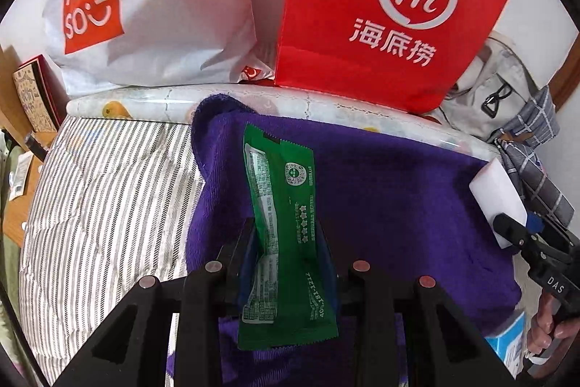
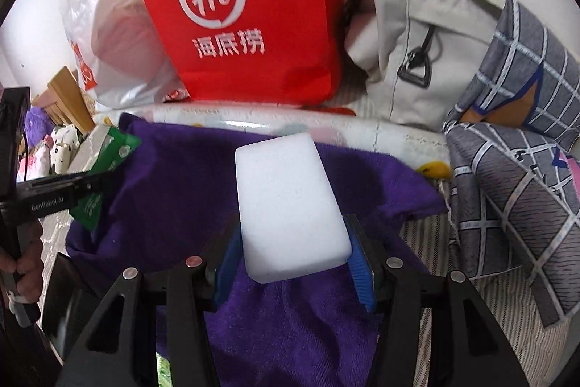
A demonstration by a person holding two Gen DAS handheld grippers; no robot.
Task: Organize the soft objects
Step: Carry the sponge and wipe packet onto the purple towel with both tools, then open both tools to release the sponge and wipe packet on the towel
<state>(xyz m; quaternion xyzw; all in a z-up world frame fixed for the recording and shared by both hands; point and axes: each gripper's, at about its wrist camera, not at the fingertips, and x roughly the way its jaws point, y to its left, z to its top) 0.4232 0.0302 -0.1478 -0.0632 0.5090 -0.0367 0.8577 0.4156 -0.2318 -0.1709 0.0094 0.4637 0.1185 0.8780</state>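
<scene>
Left gripper (image 1: pixel 286 234) clamped on a green snack packet (image 1: pixel 286 242), its black fingers (image 1: pixel 243 242) pinching the packet's long sides; packet hangs lengthwise over a purple towel (image 1: pixel 380 187) spread on the bed. Right gripper (image 2: pixel 293 242) grasping a white sponge block (image 2: pixel 286 202) between blue pads (image 2: pixel 359 263), block held above the same purple towel, tilted away from the camera. In the left wrist view the sponge shows at the right edge of the towel with the other gripper on it. Striped sheet (image 1: pixel 108 187) lies left of the towel. Behind the towel runs a rolled printed mat (image 1: pixel 145 100), possibly plastic, surface too glossy to tell. Behind that stand a red paper bag (image 1: pixel 380 6) and a white Miniso plastic bag (image 1: pixel 145 6), side by side against the wall. Grey canvas bag (image 2: pixel 417 42) right of the red bag, grey checked pillow (image 2: pixel 514 169) beside it. A hand (image 2: pixel 21 263) grips the left tool's handle at the far left of the right wrist view.
</scene>
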